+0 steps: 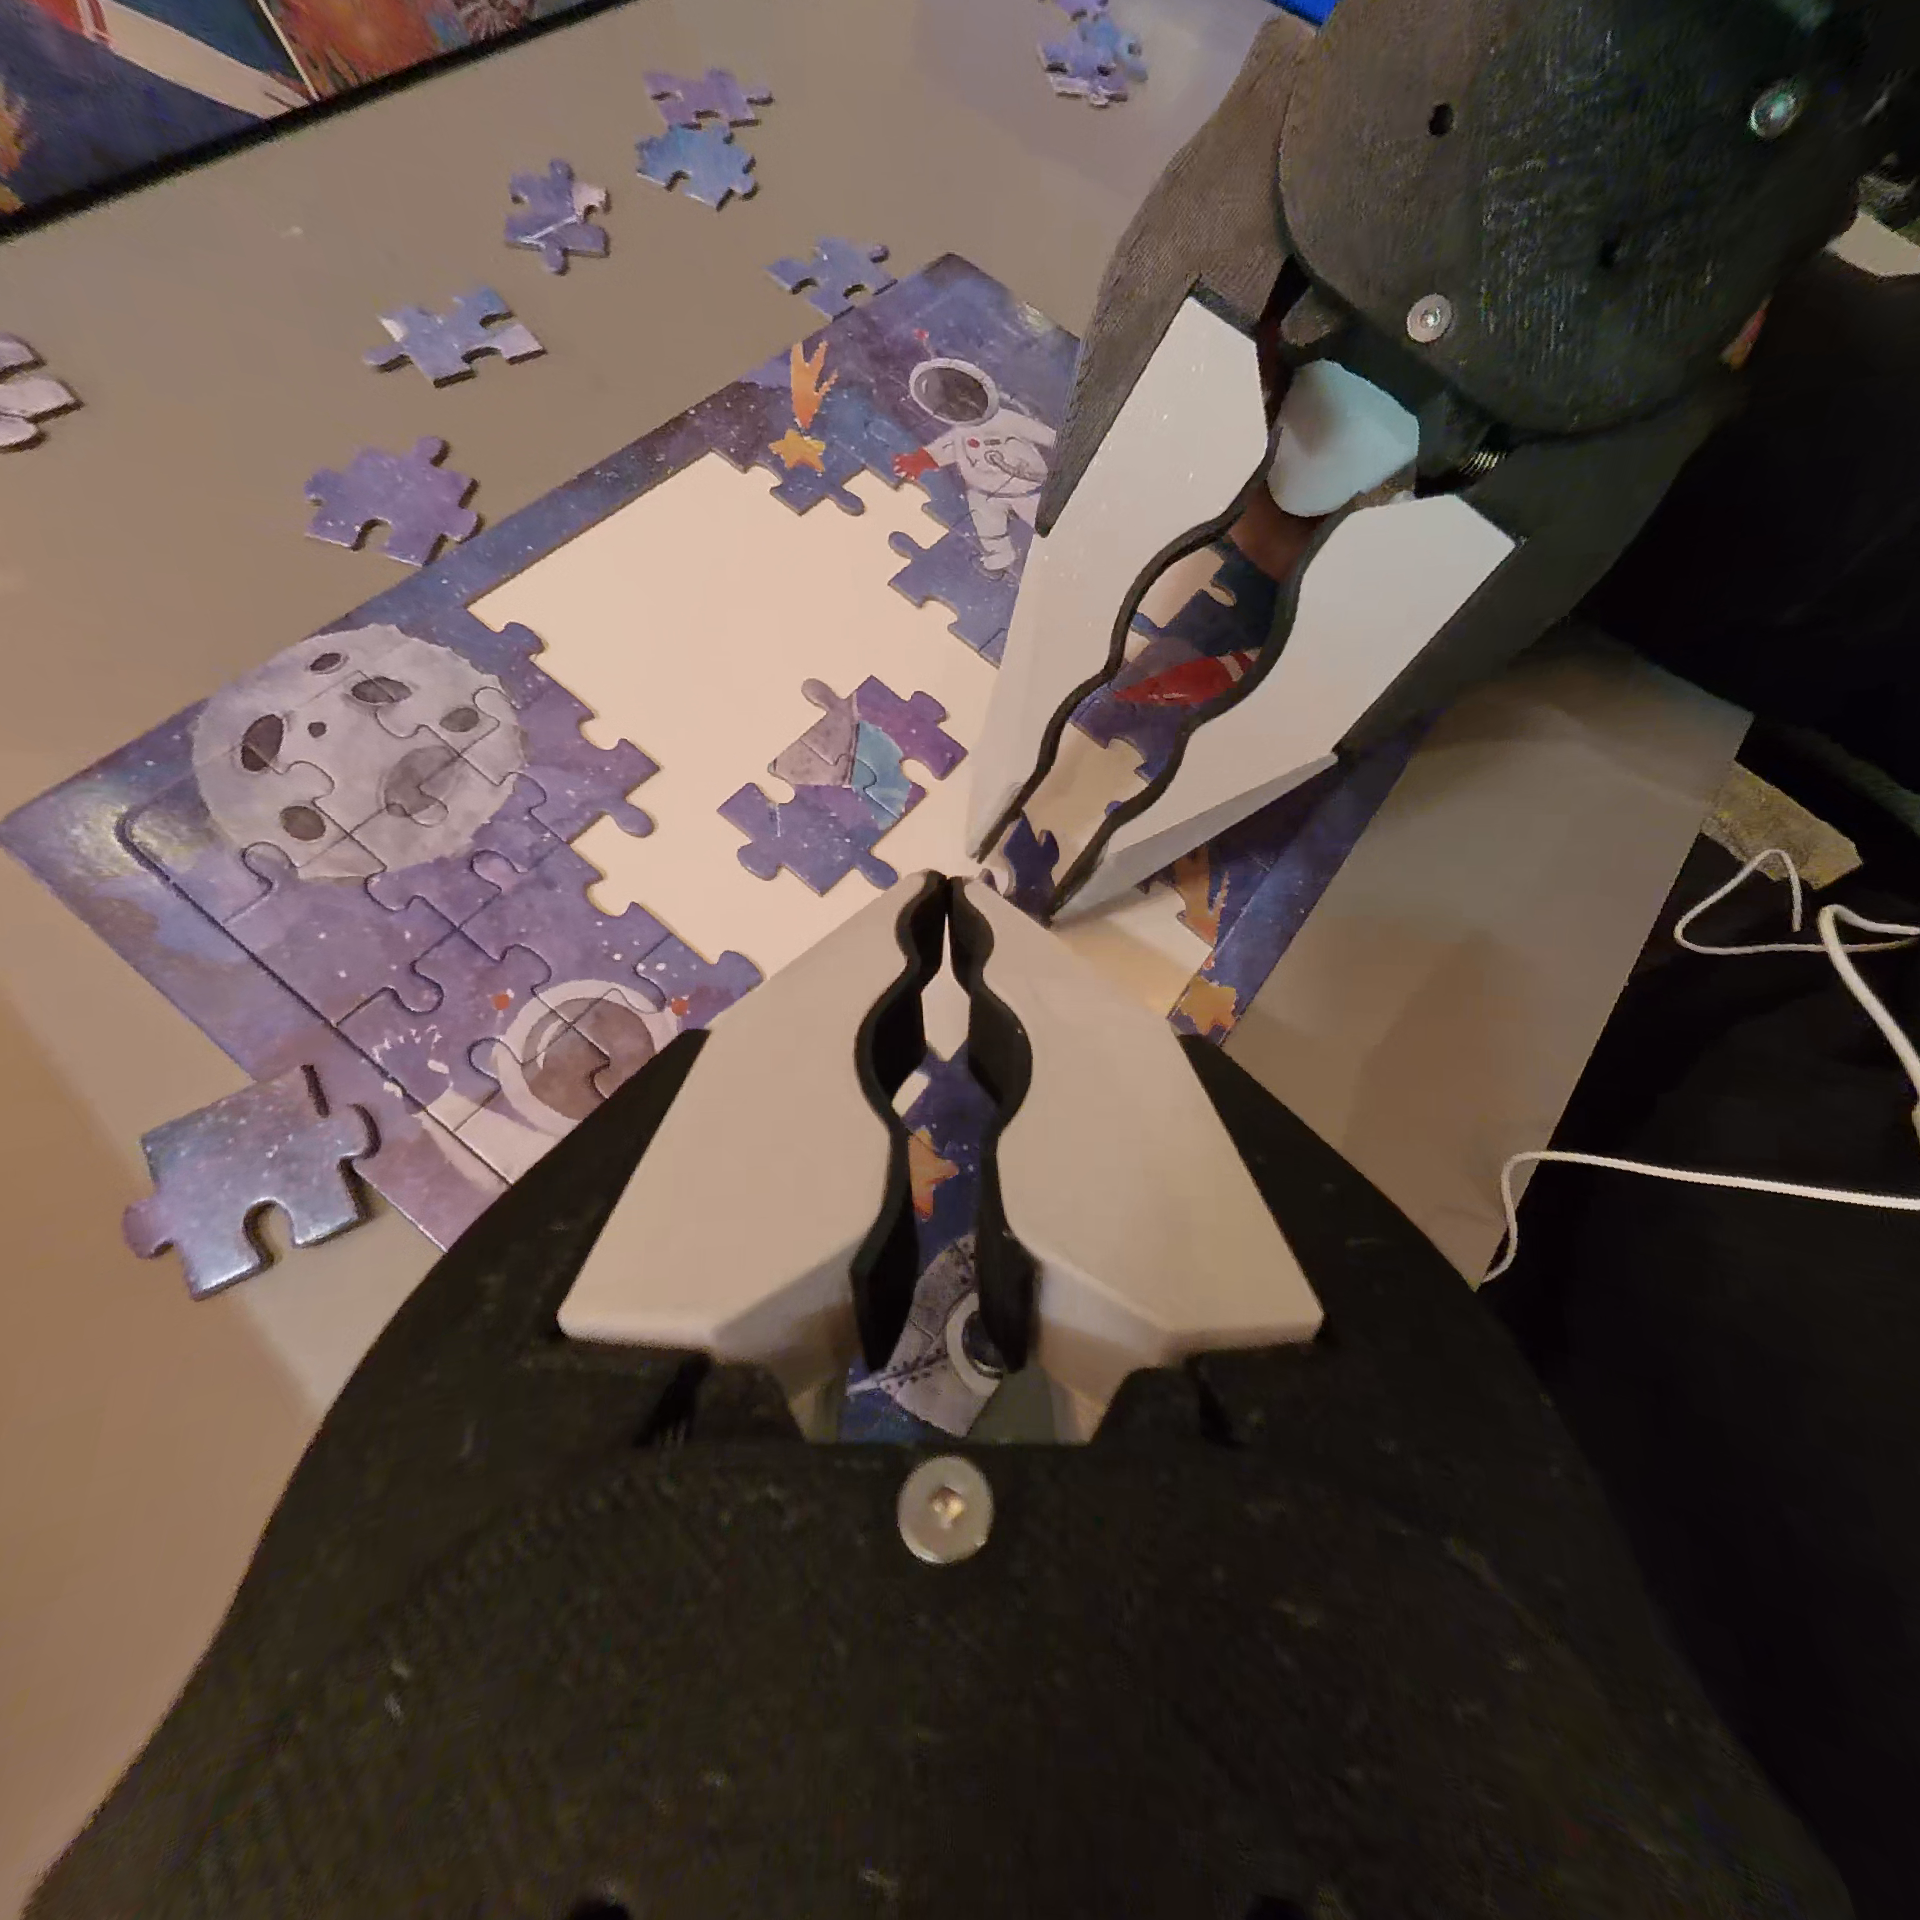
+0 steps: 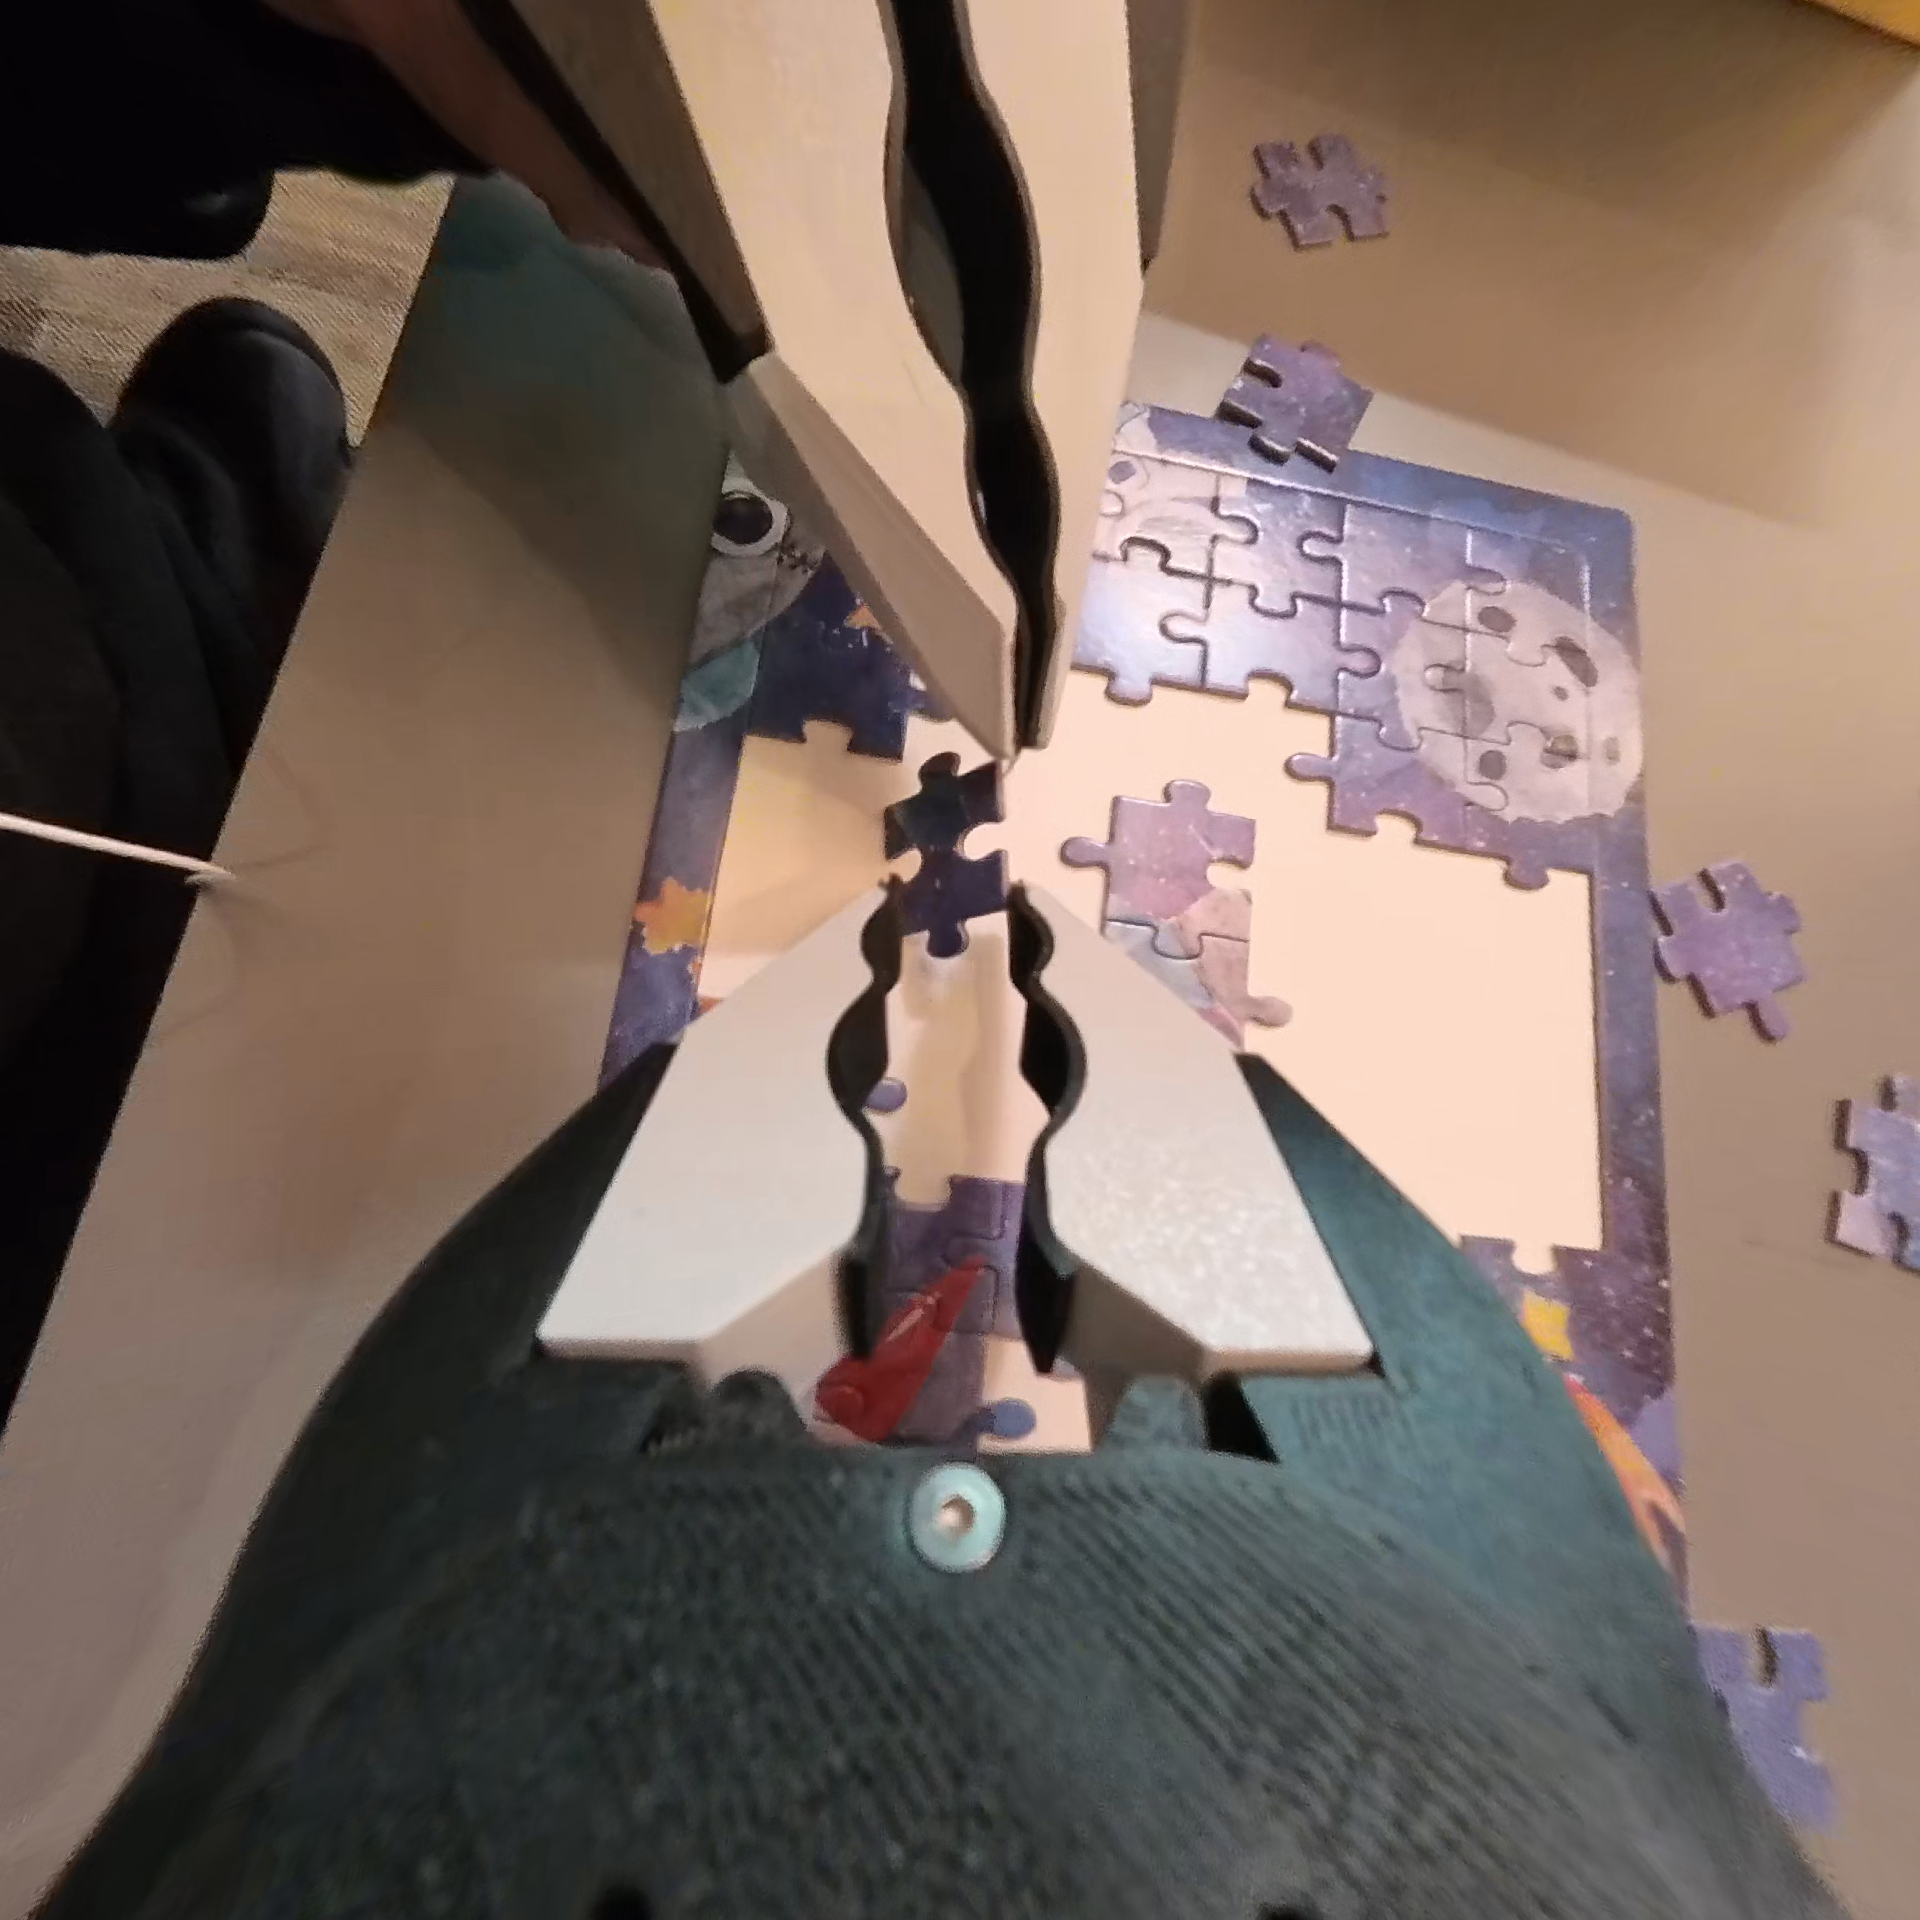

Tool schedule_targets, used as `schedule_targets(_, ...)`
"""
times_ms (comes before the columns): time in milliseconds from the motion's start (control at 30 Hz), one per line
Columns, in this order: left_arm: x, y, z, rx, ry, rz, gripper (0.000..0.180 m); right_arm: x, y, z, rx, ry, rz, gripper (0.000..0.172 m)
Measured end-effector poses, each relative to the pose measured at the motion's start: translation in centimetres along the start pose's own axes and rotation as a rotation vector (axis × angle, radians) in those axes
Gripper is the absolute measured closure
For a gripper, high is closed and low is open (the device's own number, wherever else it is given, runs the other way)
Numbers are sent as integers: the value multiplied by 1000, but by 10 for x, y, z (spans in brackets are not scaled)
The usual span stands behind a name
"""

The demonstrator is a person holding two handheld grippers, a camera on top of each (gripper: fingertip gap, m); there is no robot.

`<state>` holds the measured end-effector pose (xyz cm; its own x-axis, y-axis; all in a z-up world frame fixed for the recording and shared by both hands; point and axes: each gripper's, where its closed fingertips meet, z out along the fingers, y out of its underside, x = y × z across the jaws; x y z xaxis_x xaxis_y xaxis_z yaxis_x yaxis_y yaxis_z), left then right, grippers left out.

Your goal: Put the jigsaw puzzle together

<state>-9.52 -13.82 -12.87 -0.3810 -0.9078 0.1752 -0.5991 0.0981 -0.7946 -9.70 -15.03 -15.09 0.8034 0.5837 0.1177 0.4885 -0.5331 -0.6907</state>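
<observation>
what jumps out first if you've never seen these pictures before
The half-finished purple space jigsaw puzzle in its frame, its cream backing bare in the middle, fills the beige table, with loose purple pieces scattered beside it. Over the bare patch two white-fingered grippers meet tip to tip: the right gripper pinches a dark blue puzzle piece, and the left gripper, fingers shut, touches that piece's far end.
</observation>
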Motion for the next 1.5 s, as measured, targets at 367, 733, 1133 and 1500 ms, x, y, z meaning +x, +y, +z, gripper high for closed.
schedule_targets(367, -18, 1, -1, 10, -121, 45, 153, 11, -8, 0, 61, -76, 340, 172)
schedule_targets(733, -21, 9, 4, -24, -118, 47, 150, 25, 1, 6, 15, -18, 434, 153)
schedule_targets(1133, -15, 15, 14, -95, -116, 83, 148, 42, -1, -10, 17, 140, 240, 139)
schedule_targets(1500, -9, 20, 20, -152, -124, 116, 160, 51, 19, -4, -48, 31, 273, 122)
